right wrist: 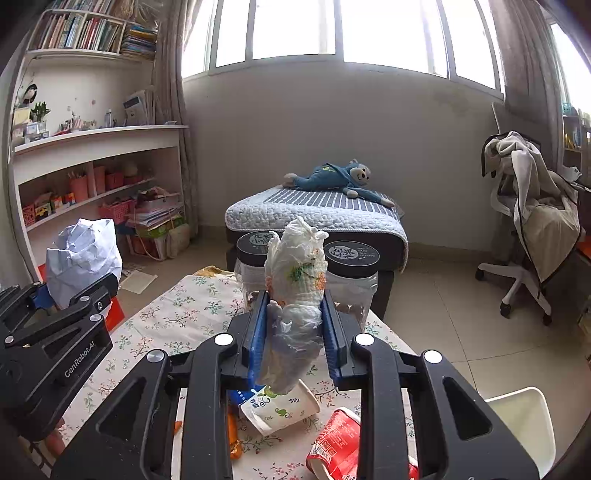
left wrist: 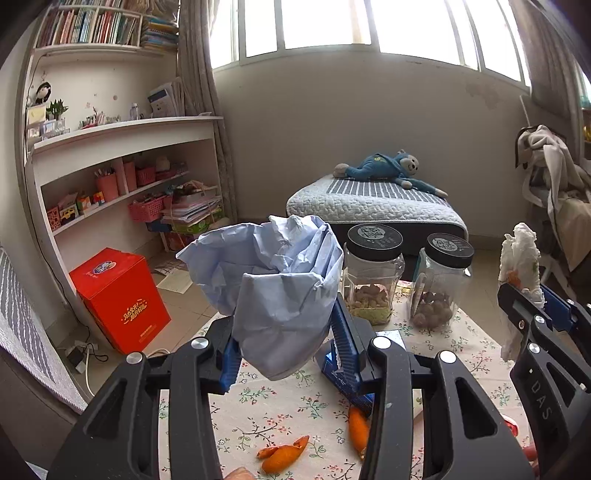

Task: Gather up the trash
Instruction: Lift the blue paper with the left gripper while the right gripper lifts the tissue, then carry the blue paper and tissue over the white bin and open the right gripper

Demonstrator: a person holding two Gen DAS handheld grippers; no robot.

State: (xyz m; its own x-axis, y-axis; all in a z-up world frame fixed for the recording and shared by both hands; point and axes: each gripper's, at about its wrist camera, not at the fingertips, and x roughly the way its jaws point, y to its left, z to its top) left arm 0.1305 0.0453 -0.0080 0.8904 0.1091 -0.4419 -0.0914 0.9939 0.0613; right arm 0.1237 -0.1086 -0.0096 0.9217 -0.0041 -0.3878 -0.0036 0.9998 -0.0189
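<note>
Between the blue pads of the left tongs [left wrist: 284, 332], left wrist view, a crumpled pale-blue paper ball [left wrist: 273, 291] sits clamped above the floral-cloth desk [left wrist: 288, 410]; orange peel scraps [left wrist: 282, 456] lie below, two black-lidded jars [left wrist: 373, 273] stand behind, right tongs at the frame's right edge. Right wrist view: right tongs [right wrist: 295, 328] closed on a wadded white tissue with plastic wrap [right wrist: 295, 295], raised over a tipped paper cup [right wrist: 280, 410] and a crushed red cup [right wrist: 336, 443] on the desk.

Bright windows [right wrist: 295, 29] above a grey wall, white bookshelves [right wrist: 92, 147] left, what looks like a draped office chair [right wrist: 528, 206] right.
</note>
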